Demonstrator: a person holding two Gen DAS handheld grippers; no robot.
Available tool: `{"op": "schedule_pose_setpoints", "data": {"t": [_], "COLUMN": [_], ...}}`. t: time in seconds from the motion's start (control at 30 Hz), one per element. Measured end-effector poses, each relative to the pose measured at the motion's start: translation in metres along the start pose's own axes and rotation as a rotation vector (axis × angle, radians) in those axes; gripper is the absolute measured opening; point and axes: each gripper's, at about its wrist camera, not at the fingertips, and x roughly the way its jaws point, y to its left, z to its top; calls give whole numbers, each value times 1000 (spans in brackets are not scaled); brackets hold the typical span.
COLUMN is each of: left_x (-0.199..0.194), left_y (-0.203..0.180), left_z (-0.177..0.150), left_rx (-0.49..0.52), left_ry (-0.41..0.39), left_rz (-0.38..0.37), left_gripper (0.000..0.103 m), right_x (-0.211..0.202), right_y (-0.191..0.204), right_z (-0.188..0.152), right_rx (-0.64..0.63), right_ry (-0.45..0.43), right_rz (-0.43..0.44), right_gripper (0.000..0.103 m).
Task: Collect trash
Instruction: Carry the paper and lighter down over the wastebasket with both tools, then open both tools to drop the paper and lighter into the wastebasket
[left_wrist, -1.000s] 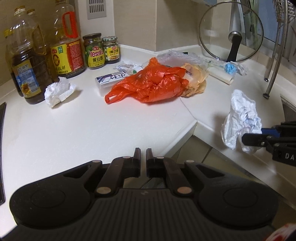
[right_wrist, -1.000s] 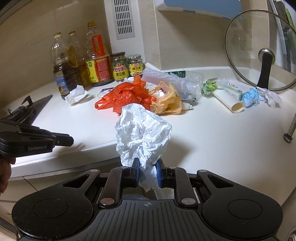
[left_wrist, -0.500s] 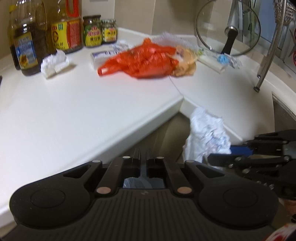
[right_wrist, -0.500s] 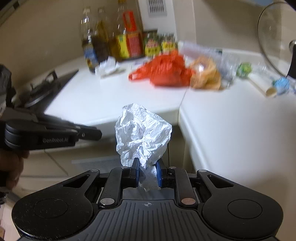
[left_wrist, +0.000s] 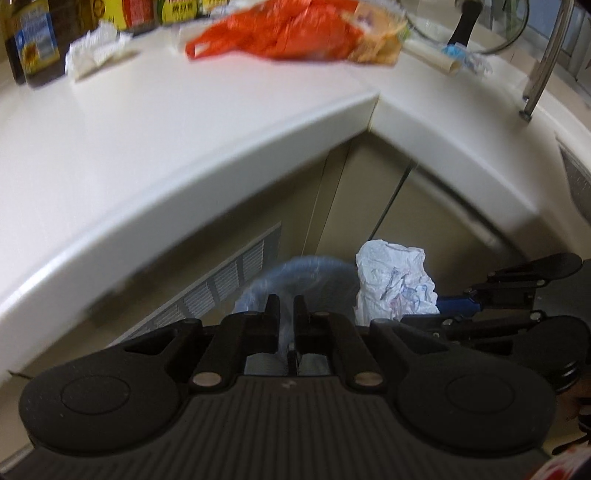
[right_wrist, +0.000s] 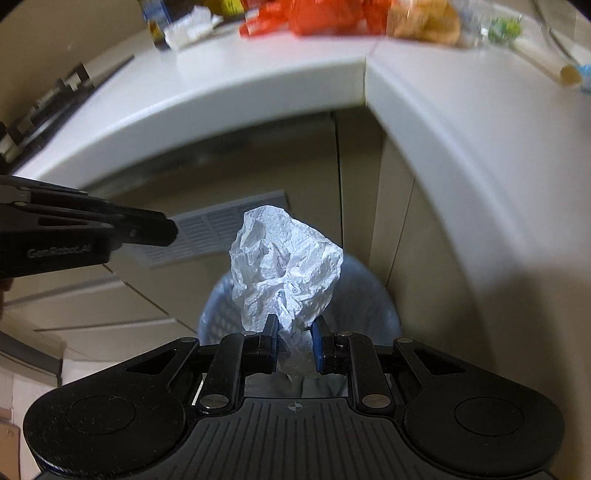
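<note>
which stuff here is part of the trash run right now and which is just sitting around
In the job: paper wad held in the right tongs; bin below it.

Lying about: orange bag, small wad, bottles, tube, left tongs, shut, empty.

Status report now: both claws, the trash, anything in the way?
Right claw shut on crumpled white paper towel, above pale blue lined trash basket. Left claw shut, empty, beside it. Nothing between towel and basket.
</note>
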Motion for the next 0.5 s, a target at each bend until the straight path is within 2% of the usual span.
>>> {"op": "schedule_pose_setpoints", "data": {"t": [0.27,0.5], "left_x": [33,51], "left_y": [13,21], "left_z": [-23,-35], "left_rx": [-36,-45], "left_ry": [74,114], "left_rz": [-11,-24], "left_gripper": [8,8], "right_x": [45,76], "right_y": [3,-2], "right_z": [-11,-14], "right_rx": [-44,-28], "right_ry": [87,141], "right_rz": [-19,-32], "right_gripper": [19,19]}}
